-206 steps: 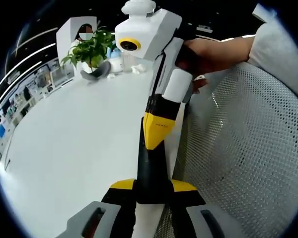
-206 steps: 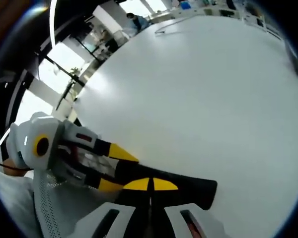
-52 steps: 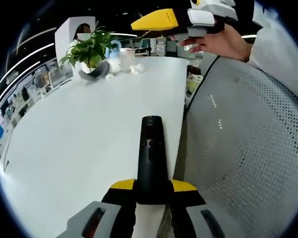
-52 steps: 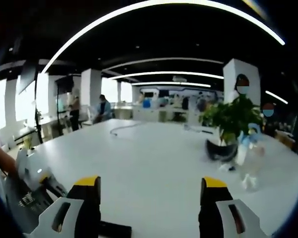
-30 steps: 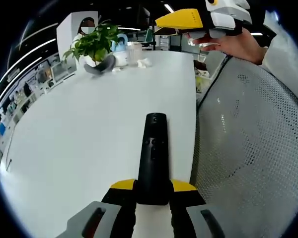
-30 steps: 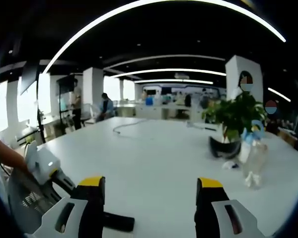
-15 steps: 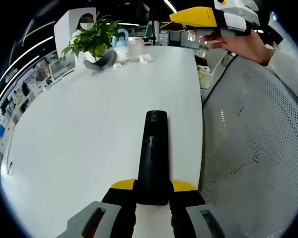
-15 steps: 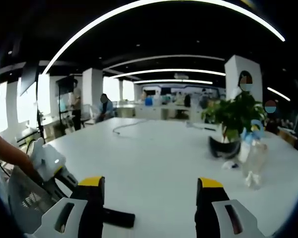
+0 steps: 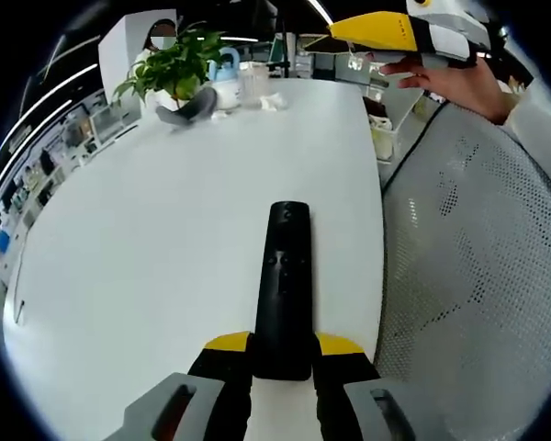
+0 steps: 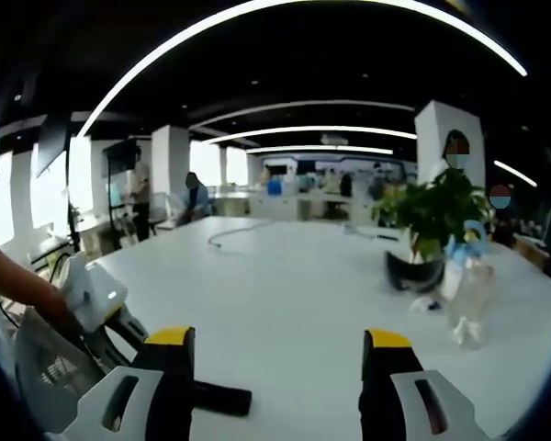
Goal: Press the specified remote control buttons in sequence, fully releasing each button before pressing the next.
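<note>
A black remote (image 9: 282,285) with small buttons near its far end sticks forward from my left gripper (image 9: 282,345), whose yellow-tipped jaws are shut on its near end. It lies along the right side of the white table (image 9: 147,239). My right gripper (image 9: 386,28) hangs high at the top right, held by a hand (image 9: 459,83), well clear of the remote. In the right gripper view my right gripper (image 10: 277,347) stands open with nothing between its jaws. The remote's tip (image 10: 222,399) and my left gripper (image 10: 129,333) show low at the left.
A potted plant (image 9: 170,73), a blue jug and a clear bottle (image 10: 466,299) stand at the table's far end. A grey mesh chair back (image 9: 477,276) lies right of the table edge. A cable (image 10: 234,233) lies far across the table; people stand in the background.
6.9 s ago the right gripper's shut tip rested on the remote; since then it has lifted away and opened. Over the last second the left gripper keeps hold of the remote, with only slight camera drift.
</note>
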### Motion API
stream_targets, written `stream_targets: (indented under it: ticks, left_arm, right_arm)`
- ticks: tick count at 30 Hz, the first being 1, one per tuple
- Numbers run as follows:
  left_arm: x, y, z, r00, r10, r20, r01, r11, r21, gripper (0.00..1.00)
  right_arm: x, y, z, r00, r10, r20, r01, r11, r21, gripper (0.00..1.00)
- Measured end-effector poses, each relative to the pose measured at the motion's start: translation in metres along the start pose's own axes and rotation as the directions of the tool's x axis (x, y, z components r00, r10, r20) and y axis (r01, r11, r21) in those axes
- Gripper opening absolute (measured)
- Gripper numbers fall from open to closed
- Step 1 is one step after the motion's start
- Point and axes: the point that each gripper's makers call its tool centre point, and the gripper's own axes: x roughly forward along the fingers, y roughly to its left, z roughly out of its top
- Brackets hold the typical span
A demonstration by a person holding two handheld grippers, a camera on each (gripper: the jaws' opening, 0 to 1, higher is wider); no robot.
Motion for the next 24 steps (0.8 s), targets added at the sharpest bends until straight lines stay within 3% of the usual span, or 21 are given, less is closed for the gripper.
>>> stream_targets:
  ticks: [24]
  left_arm:
    - [0.004,0.013,0.004,0.999,-0.016,-0.04,0.017,1.0,0.02,0.24]
  right_arm:
    - [0.001,0.0,-0.003,1.0,0.002,-0.016,-0.002,1.0,0.0,0.7]
